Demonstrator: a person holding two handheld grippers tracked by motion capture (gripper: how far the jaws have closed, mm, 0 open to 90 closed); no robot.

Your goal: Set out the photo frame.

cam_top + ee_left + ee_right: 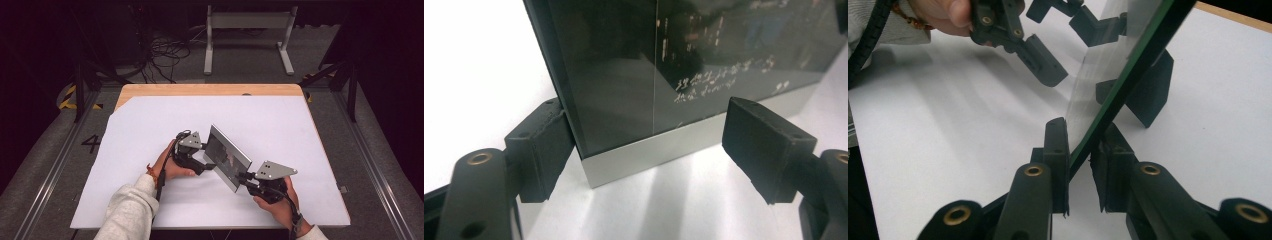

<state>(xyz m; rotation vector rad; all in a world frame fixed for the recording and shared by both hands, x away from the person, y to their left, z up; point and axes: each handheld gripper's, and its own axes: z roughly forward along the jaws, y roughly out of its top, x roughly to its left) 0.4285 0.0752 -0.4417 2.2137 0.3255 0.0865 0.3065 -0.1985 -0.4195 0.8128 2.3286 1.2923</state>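
The glass-fronted panel (228, 157) is standing on its silver lower edge near the middle of the white sheet (280, 120) that is covering the table (210, 89). The right tongs (1079, 165) are pinching its near corner edge-on, one pad on each face. The left tongs (651, 150) are spread around its other end; one pad is touching the back, the other is hanging clear of the dark front. Beyond the table, a grey metal stand (248, 37) and loose cables (162, 57) are lying on the floor, well apart from the work.
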